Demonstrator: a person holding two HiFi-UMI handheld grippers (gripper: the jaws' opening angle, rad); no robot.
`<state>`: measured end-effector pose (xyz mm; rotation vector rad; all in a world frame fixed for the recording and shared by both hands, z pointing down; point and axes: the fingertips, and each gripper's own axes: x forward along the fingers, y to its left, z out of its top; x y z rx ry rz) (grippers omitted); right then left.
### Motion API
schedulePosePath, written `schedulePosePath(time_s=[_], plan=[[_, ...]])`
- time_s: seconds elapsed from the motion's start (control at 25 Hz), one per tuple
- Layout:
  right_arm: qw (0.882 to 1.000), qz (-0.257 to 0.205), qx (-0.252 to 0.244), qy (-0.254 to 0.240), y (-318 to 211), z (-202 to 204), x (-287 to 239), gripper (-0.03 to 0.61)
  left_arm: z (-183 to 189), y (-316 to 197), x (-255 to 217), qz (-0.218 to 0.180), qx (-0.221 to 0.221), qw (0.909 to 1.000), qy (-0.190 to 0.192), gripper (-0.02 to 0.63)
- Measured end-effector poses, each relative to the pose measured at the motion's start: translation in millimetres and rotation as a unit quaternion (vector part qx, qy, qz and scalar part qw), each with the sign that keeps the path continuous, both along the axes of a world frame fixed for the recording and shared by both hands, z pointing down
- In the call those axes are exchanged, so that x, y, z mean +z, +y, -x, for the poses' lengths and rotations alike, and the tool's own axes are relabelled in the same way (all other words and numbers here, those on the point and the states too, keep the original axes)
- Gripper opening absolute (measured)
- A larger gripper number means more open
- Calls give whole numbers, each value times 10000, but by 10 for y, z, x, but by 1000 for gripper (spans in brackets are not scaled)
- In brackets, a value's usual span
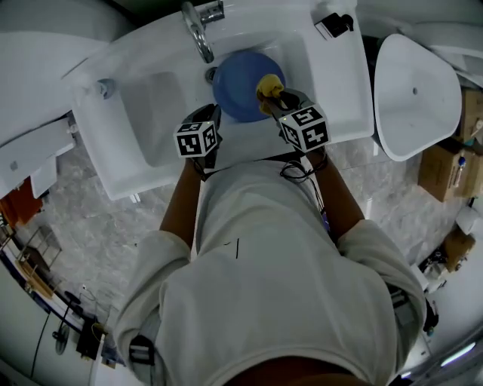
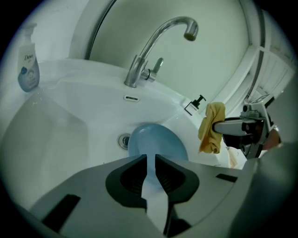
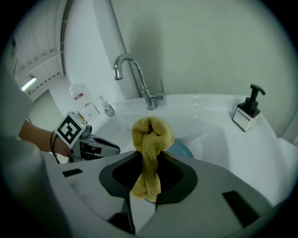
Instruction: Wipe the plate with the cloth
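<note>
Head view: a person in a white shirt (image 1: 264,286) stands over a white ceramic sink (image 1: 332,83); a round light-blue plate (image 1: 240,89) sits in the basin just below the curved chrome tap (image 1: 198,29); the left gripper (image 1: 216,114) reaches the plate's near edge; the right gripper (image 1: 273,98) holds a bunched yellow terry cloth (image 1: 267,84) over the plate's right side; a small white soap dispenser with a black pump (image 1: 336,22) stands on the sink's far right corner.

Left gripper view: the left gripper (image 2: 151,155) has its jaws drawn narrow, pinching the plate (image 2: 156,142) by its near rim; the plate tilts up from the basin beside the metal drain (image 2: 123,140); to the right, the right gripper (image 2: 233,126) carries the cloth (image 2: 212,128), which hangs clear of the plate; a blue soap bottle (image 2: 28,69) stands on the far left ledge.

Right gripper view: the right gripper (image 3: 149,153) is clamped on the cloth (image 3: 150,135), whose knotted bulk rises above the jaws while a tail hangs below; a sliver of the plate (image 3: 182,149) shows just behind; the left gripper (image 3: 100,148) lies at the left; the tap (image 3: 139,83) and dispenser (image 3: 247,114) stand beyond.
</note>
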<state>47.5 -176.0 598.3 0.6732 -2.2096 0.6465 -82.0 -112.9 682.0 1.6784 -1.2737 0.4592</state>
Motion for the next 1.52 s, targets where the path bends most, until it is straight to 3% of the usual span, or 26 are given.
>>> schedulePosePath(time_s=[0.44,0.68,0.84,1.2,1.52], plan=[[9953,691,-487,464,-184,11,697,87,-33,20,683,1086,-437,9931,78,69],[9938,759,-594,554,-224,10,796,86,-3,-60,905,1290,-994,9847,614,80],[9937,747,-563,611,-239,-55,785,86,-26,-90,1026,1431,-1179,9807,623,81],[9945,694,-477,622,-254,-173,719,86,37,-136,898,1154,-1571,9788,633,52],[9959,568,-301,641,-311,-180,700,87,73,-149,491,604,-1040,9923,308,55]])
